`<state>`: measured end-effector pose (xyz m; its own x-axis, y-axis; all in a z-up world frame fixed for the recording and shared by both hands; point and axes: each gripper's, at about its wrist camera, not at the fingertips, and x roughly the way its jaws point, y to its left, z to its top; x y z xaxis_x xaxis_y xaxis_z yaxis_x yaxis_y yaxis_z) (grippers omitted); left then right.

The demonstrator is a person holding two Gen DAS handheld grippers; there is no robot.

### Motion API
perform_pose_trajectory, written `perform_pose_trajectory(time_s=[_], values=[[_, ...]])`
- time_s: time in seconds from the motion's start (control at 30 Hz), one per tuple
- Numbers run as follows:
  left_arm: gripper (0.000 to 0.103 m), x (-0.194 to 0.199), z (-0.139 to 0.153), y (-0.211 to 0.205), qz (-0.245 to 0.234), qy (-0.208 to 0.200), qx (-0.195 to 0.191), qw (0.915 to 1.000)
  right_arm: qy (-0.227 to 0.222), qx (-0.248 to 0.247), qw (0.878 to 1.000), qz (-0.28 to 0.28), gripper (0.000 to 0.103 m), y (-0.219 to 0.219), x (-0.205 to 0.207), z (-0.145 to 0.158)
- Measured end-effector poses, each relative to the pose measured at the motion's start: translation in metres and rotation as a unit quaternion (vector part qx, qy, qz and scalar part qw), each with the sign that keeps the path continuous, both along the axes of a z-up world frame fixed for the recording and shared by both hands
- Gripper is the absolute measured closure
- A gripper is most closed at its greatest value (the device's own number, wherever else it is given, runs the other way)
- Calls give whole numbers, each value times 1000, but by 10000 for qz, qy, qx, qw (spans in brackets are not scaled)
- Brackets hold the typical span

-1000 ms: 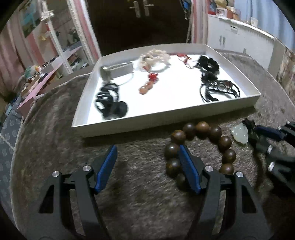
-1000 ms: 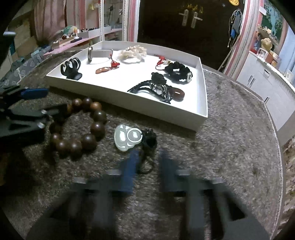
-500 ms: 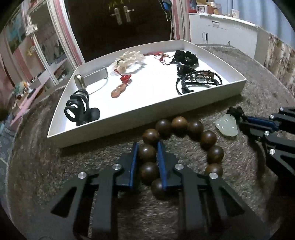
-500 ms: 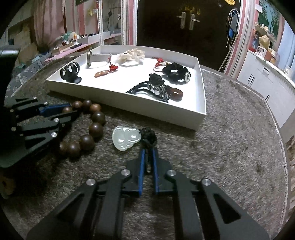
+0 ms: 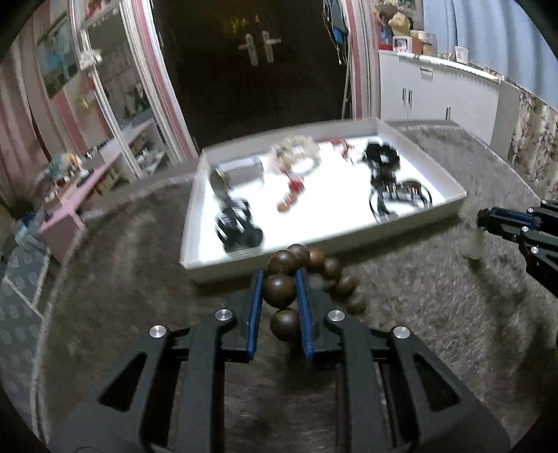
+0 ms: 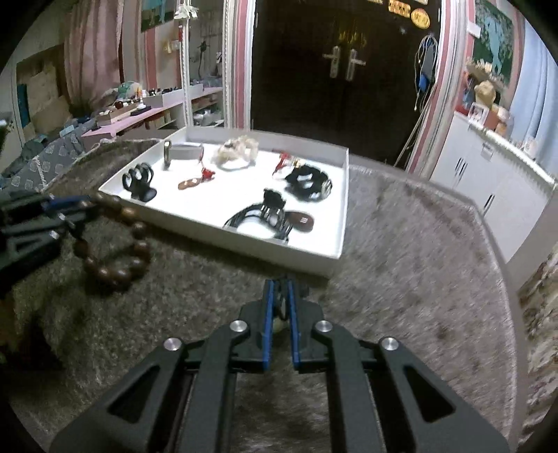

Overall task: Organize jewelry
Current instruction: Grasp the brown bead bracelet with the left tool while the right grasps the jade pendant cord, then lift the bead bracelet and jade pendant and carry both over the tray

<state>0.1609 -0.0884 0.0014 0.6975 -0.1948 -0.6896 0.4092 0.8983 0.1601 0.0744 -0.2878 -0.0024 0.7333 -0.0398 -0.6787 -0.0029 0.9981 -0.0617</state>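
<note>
The left gripper (image 5: 278, 284) is clamped on the brown wooden bead bracelet (image 5: 315, 275) at frame centre, while the right gripper (image 6: 279, 299) pinches a pale green pendant (image 5: 471, 244).

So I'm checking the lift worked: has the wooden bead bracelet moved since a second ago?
Yes. The wooden bead bracelet, earlier flat on the carpet, now hangs from the left tool, raised against the white tray.

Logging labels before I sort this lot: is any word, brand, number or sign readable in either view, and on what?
No text can be read in either view.
Gold plaques above the dark door: characters too blurred.
Brown tag in the white tray: pale marks too small.
</note>
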Motion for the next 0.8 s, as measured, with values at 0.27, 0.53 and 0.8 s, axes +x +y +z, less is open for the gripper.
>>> perform_pose_trajectory(time_s=[0.27,0.53,0.8], values=[[86,29,56,-1,49,-581,30,9983,-509,-123,9985,146,95,8,28,59],[85,77,70,-18,151,-536,-287,9980,-723,-35,9968,346,95,22,82,88],[86,101,58,-35,241,-479,-282,9982,-707,-100,9970,309,95,30,119,80]])
